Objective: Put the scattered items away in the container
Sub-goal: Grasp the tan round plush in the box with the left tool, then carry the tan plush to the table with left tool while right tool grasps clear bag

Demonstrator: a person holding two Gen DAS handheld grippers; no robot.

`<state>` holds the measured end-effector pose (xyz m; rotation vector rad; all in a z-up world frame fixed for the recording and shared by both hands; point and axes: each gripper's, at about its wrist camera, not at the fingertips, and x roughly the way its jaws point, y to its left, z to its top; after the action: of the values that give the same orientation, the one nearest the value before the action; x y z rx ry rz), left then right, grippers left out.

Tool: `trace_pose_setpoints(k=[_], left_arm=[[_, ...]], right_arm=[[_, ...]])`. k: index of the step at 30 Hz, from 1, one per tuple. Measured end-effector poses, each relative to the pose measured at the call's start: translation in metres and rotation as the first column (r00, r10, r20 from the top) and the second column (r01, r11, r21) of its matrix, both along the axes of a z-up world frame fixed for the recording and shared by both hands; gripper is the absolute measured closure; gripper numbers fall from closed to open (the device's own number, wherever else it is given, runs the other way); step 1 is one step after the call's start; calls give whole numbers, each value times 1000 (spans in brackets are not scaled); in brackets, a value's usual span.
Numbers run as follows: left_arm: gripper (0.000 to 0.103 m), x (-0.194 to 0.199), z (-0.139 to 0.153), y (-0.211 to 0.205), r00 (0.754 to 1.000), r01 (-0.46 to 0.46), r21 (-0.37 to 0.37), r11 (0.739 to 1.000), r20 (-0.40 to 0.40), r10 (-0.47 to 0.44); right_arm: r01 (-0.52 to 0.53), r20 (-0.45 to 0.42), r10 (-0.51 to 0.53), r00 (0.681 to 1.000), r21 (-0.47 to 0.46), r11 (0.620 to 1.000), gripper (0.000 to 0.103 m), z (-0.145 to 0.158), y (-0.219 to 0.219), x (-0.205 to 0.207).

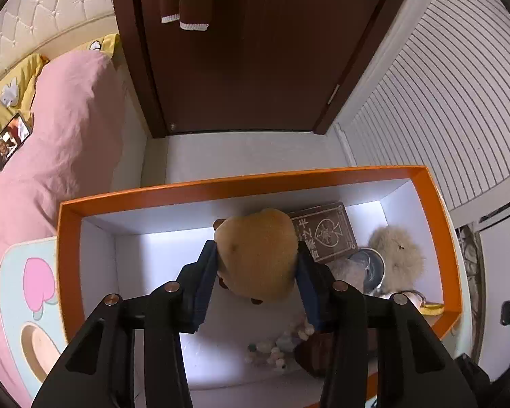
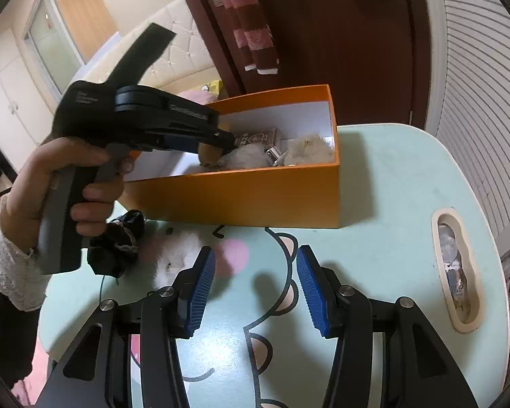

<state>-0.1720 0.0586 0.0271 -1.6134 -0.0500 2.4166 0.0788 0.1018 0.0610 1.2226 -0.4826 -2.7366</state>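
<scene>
Tan plush toy [image 1: 260,255] hangs inside the orange box [image 1: 241,183], pinched at its sides by the left tongs [image 1: 258,265], above loose beads [image 1: 278,346] and beside a card box [image 1: 323,231], a tin [image 1: 370,267] and a fluffy pompom [image 1: 397,255]. The right tongs [image 2: 255,287] hover over the pale-green desk [image 2: 391,176], jaws apart and gripping nothing. A white fluffy item [image 2: 176,255] and a dark knitted item [image 2: 119,248] lie on the desk just in front of the box, yet to be tidied. Release looks like the step in hand. The soft toy may cling to a ribbed pad and lift back out, or land on the beads and roll. The left hand [image 2: 68,183] sits low over the knitted item, so a hasty withdrawal could brush it off the desk or nudge the light box.
</scene>
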Motion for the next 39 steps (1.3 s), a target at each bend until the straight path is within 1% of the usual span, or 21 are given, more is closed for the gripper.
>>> trace_pose_setpoints(k=[3, 6, 7, 9, 11, 13, 15, 17, 18, 21, 23, 24, 25, 26, 28, 30, 31, 32, 35, 39], left_arm=[[58, 2, 5, -8, 1000, -11, 19, 1000, -17, 11], [58, 12, 24, -18, 998, -2, 67, 998, -58, 6], [58, 15, 30, -20, 997, 12, 68, 998, -72, -7], [58, 31, 48, -26, 991, 21, 55, 998, -132, -14], [58, 48, 61, -34, 985, 26, 56, 998, -174, -16], [58, 66, 70, -41, 981, 40, 89, 995, -190, -22], [58, 87, 75, -52, 983, 52, 159, 986, -184, -22], [58, 106, 75, -60, 984, 60, 211, 976, -175, -23], [58, 119, 73, -62, 985, 71, 217, 974, -171, -34], [58, 145, 60, -59, 986, 93, 201, 975, -152, -63], [58, 156, 47, -55, 990, 75, 217, 973, -137, -45], [58, 161, 39, -52, 991, 65, 228, 971, -130, -36], [58, 162, 33, -49, 991, 69, 235, 969, -125, -40], [58, 166, 27, -44, 991, 76, 236, 969, -123, -48], [58, 172, 21, -36, 989, 81, 195, 978, -138, -55], [58, 178, 14, -28, 987, 75, 120, 990, -152, -57], [58, 179, 11, -27, 987, 71, 98, 993, -151, -56], [58, 180, 8, -26, 988, 67, 91, 994, -147, -53], [58, 178, -1, -25, 992, 46, 76, 996, -120, -37], [55, 180, -2, -21, 989, 35, 46, 998, -146, -28]], right_arm=[[2, 5, -2, 1000, -4, 1000, 53, 0, 0, 0], [0, 7, 0, 1000, 5, 1000, 53, 1, -3, -1], [-1, 8, 1, 1000, 7, 1000, 53, 1, -3, -1], [-3, 9, 3, 1000, 9, 1000, 53, 2, -3, -1], [-4, 10, 4, 1000, 15, 1000, 53, 4, -4, -1], [-4, 9, 4, 1000, 20, 1000, 53, 5, -5, -1], [-6, 13, 6, 1000, 18, 1000, 53, 6, -6, -1], [-6, 16, 6, 1000, 14, 1000, 53, 7, -6, -1], [-5, 16, 4, 1000, 15, 1000, 53, 7, -5, -1], [4, 8, -4, 1000, 3, 1000, 53, 12, -3, -1], [-1, -10, 0, 1000, -21, 1000, 57, 18, -2, -2], [-17, -19, 16, 1000, -45, 999, 58, 23, -2, -5], [-40, -23, 39, 999, -67, 997, 62, 29, -1, -10], [-57, -31, 55, 998, -77, 995, 65, 35, -2, -15], [-64, -52, 60, 997, -81, 995, 67, 53, 0, -30], [-47, -22, 45, 999, -70, 996, 69, 65, 2, -49], [-38, 4, 38, 999, -62, 997, 71, 69, 3, -62], [-32, 28, 34, 999, -55, 998, 71, 71, 3, -74], [-35, 109, 38, 993, -21, 999, 71, 65, 0, -103], [-46, 216, 44, 975, 3, 999, 71, 40, -9, -129]])
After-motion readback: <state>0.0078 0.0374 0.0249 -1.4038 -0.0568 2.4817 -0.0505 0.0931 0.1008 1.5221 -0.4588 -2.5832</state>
